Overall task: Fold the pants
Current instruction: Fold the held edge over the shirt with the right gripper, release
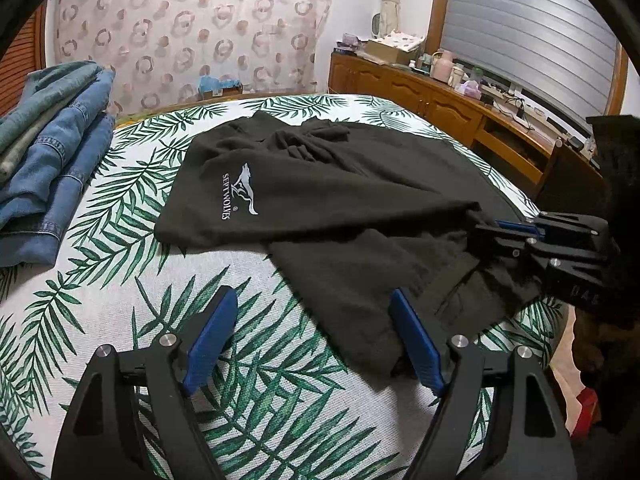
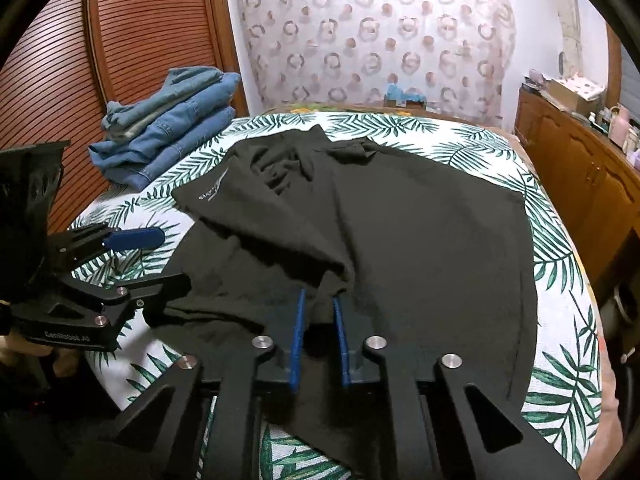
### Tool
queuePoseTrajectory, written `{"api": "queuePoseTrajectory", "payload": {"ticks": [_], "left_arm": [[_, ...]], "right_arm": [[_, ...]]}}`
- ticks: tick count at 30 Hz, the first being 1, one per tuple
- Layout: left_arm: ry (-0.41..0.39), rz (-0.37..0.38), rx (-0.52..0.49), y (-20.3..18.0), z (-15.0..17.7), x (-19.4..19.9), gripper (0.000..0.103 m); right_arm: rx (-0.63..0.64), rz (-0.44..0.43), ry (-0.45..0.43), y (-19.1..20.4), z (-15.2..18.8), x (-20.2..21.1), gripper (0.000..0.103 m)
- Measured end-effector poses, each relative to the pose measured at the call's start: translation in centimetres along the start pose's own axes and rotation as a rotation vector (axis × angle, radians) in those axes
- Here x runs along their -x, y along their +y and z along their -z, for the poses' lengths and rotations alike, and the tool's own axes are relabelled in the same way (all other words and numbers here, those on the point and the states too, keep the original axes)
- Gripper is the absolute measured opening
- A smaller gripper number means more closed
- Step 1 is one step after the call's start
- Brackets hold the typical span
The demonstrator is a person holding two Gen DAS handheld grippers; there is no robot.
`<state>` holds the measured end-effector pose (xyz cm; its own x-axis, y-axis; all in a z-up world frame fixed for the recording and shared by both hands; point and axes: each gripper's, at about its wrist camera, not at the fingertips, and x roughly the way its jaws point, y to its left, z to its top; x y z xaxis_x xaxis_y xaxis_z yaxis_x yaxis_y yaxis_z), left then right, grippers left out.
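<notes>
**Black pants pinched at the near edge on a leaf-print bed**

Left wrist view: a bed (image 1: 120,264) with a white, green-leaf cover filled the frame, a patterned curtain (image 1: 192,28) behind it at 12 o'clock and a cluttered wooden cabinet (image 1: 432,96) along the wall at 2 o'clock. A stack of folded jeans (image 1: 52,160) sat at 9 o'clock near the bed's left edge, well apart from the black pants (image 1: 320,184), which lay rumpled across the middle with a white logo facing up. The left gripper (image 1: 312,340) stood with fingers wide apart over bare cover, its right finger just beside a pants corner. The right gripper (image 1: 484,232) came in from 3 o'clock, its tips buried in black cloth.

Right wrist view: a slatted wooden door (image 2: 132,40) rose at 10 o'clock behind the jeans. The pants covered most of the bed, reaching close to its right edge. The right gripper (image 2: 320,308) had its fingers drawn nearly together, clamped on a bunched fold of the pants. The left gripper (image 2: 160,256) sat at 9 o'clock, spread open, with bare cover between its fingers.
</notes>
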<state>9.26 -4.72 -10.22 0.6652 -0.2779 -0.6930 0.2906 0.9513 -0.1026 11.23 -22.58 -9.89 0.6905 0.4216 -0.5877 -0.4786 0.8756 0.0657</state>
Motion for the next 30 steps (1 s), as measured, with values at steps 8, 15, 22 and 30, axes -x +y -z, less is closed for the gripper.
{"api": "queuePoseTrajectory", "payload": {"ticks": [8,15,22,30], "left_arm": [[0.013,0.041,0.043,0.2,-0.3,0.6,0.080],[-0.014,0.043,0.024,-0.8,-0.5,1.7,0.080],[-0.030,0.050,0.006,-1.8,-1.0,2.2,0.080],[-0.039,0.060,-0.013,-2.9,-1.9,2.1,0.080]], "right_arm": [[0.015,-0.022,-0.045,0.6,0.1,2.2,0.007],[0.022,-0.003,-0.120,0.5,0.3,5.1,0.006],[-0.007,0.028,-0.163,-0.5,1.5,7.8,0.006],[-0.035,0.055,-0.179,-1.4,2.9,10.2,0.006]]}}
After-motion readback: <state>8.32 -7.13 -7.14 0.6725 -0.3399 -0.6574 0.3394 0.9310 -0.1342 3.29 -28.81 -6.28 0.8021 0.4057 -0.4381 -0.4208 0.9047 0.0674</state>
